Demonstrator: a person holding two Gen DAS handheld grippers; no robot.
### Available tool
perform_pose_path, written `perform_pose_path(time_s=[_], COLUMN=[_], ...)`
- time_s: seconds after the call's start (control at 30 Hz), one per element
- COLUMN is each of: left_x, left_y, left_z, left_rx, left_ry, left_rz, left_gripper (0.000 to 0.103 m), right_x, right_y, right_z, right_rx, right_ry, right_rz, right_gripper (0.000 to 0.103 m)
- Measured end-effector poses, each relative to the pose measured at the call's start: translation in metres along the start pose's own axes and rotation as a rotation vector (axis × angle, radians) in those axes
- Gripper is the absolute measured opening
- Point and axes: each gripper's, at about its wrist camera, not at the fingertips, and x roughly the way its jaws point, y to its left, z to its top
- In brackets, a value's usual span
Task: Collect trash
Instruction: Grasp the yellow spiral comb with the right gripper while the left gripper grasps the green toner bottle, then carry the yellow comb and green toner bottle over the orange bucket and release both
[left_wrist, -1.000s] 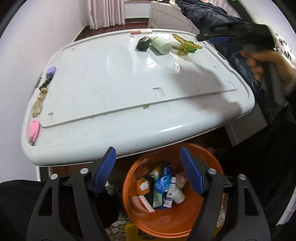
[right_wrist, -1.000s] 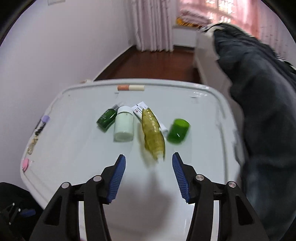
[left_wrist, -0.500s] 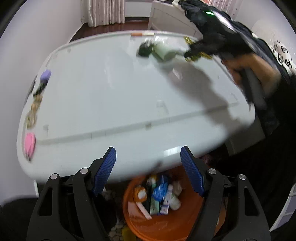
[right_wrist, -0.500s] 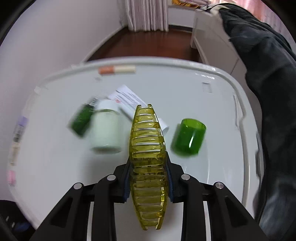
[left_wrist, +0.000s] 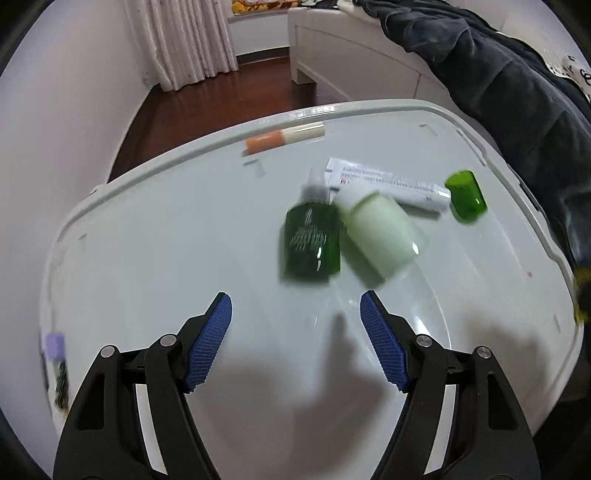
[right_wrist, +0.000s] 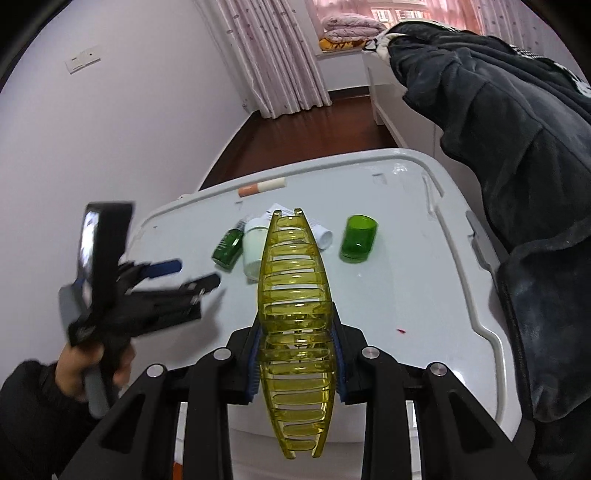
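Note:
My right gripper (right_wrist: 295, 354) is shut on a yellow ribbed hair clip (right_wrist: 293, 295), held lifted above the white table (right_wrist: 406, 295). On the table lie a dark green bottle (left_wrist: 312, 240), a pale jar (left_wrist: 384, 236), a white tube (left_wrist: 384, 182), a green cap (left_wrist: 465, 197) and an orange-and-white stick (left_wrist: 284, 138). My left gripper (left_wrist: 295, 332) hangs open just short of the bottle and jar, with nothing between its pads. From the right wrist, the left gripper (right_wrist: 192, 275) shows at the left, in a person's hand, pointing at the green bottle (right_wrist: 228, 247).
Dark clothing (right_wrist: 517, 166) is heaped along the table's right side. A purple item (left_wrist: 55, 343) lies at the table's left edge. Wooden floor and curtains (right_wrist: 280, 55) lie beyond the far edge. A white wall (right_wrist: 92, 147) stands on the left.
My left gripper swung from above the orange bin at the table's near edge to over the table near the bottles. My right gripper closed on the yellow clip and lifted it.

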Motion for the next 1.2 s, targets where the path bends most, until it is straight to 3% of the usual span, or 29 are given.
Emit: perform_pose_path(time_s=[0.17,0.27,0.3,0.33,0.6,0.73,0.97,1.2], left_x=[0.033,0.046,0.047,0.046,0.031,-0.006,-0.104,-0.174], left_y=[-0.011,-0.008,-0.007,-0.005,-0.002,-0.002,-0.010,-0.021], left_z=[0.021,0.034,0.037,0.040,0.024,-0.002,-0.068,-0.142], left_rx=[0.071,0.053,0.046,0.043,-0.027,-0.058,-0.065,-0.074], left_ry=[0.015,-0.008,-0.029,-0.047,-0.067,-0.070,-0.106,-0.120], left_rz=[0.021,0.015,0.012,0.010,0.002,0.005,0.009,-0.006], left_gripper=[0.071,0.069,0.057,0.035,0.036,0.036,0.036,0.036], right_x=[0.000,0.000,0.001,0.002,0.002,-0.001,-0.015,-0.056], right_y=[-0.007,-0.003,-0.002,0.000,0.016,0.020,0.035,0.063], right_z=[0.000,0.002,0.002,0.002,0.002,-0.002,-0.019,-0.082], right_rx=[0.014,0.008,0.006,0.005,-0.031,-0.037,-0.073,-0.053], right_ry=[0.002,-0.001,0.001,0.006,-0.005,-0.014,-0.040,-0.014], right_rz=[0.007,0.016,0.021,0.031,0.029,0.021,0.015,0.105], right_gripper=[0.030,0.030,0.030,0.030,0.030,0.030,0.030,0.030])
